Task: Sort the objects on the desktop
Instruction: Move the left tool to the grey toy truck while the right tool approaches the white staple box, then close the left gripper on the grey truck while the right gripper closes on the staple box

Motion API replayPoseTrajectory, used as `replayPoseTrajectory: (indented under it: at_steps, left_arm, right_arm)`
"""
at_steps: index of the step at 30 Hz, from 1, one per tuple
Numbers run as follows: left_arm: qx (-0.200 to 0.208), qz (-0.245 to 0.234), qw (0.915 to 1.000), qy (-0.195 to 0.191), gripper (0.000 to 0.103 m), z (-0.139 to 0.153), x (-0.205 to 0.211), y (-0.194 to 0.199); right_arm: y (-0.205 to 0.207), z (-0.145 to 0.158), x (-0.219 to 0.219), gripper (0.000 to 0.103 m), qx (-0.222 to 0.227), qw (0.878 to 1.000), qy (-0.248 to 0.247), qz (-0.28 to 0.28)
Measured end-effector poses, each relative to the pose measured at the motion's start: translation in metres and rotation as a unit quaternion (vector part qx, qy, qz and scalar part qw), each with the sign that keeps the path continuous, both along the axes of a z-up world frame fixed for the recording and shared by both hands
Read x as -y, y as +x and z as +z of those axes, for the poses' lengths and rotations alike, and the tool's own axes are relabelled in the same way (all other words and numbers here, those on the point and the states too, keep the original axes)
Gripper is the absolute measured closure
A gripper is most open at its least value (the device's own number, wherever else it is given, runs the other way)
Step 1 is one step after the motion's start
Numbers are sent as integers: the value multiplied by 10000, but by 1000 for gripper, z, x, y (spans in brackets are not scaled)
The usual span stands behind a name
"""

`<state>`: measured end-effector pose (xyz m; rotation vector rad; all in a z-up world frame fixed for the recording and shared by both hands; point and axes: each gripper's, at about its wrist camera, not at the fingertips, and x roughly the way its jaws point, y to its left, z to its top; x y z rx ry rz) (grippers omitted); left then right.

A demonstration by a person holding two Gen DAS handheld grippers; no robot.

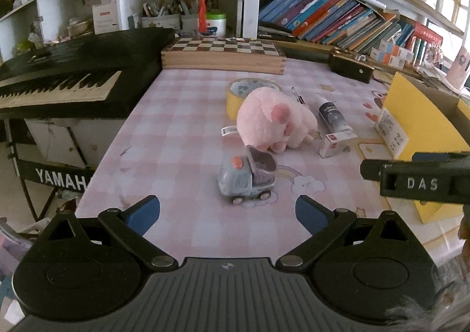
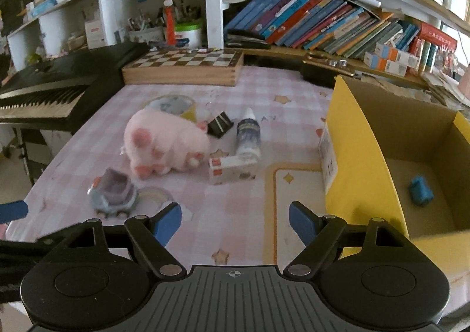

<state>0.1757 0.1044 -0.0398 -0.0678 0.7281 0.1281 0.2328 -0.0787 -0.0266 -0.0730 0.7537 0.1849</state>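
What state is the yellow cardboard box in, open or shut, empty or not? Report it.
Open and not empty. The yellow cardboard box has no lid over it, its brown inside shows, and one small blue object lies on its floor.

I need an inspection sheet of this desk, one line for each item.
Surface: pink checked cover, mostly free near the camera.
Job's things: toy truck, pink plush, tape roll, binder clip, bottle, small carton; yellow box holds a blue item.
Clutter: chessboard.
Grippers: left hand-held gripper open; right hand-held gripper open; both hold nothing.
Cables: nothing seen.
Surroundings: keyboard, bookshelves.
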Motion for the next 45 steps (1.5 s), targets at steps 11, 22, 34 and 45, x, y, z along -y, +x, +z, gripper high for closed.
replayPoseTrajectory:
  at_steps: [11,22,34,45]
  left_arm:
    - [-90,-11,9998,175,11,-31,17,53]
    - [-269,14,9996,-74,41,-42,8,68]
    - [-254,244,9986,-406,42,-31,-19,52]
    - [-119,139,9990,-405,42,-19,-20,46]
  right_arm:
    - [44,-11,-8,20,-104,9997,-101,216]
    - [78,-33,-23,20,-274,9982,-422,323]
    - [97,-50,-24,22,-487,9974,-327,422]
    - [91,-44,-25,49,-525,9971,-106,535]
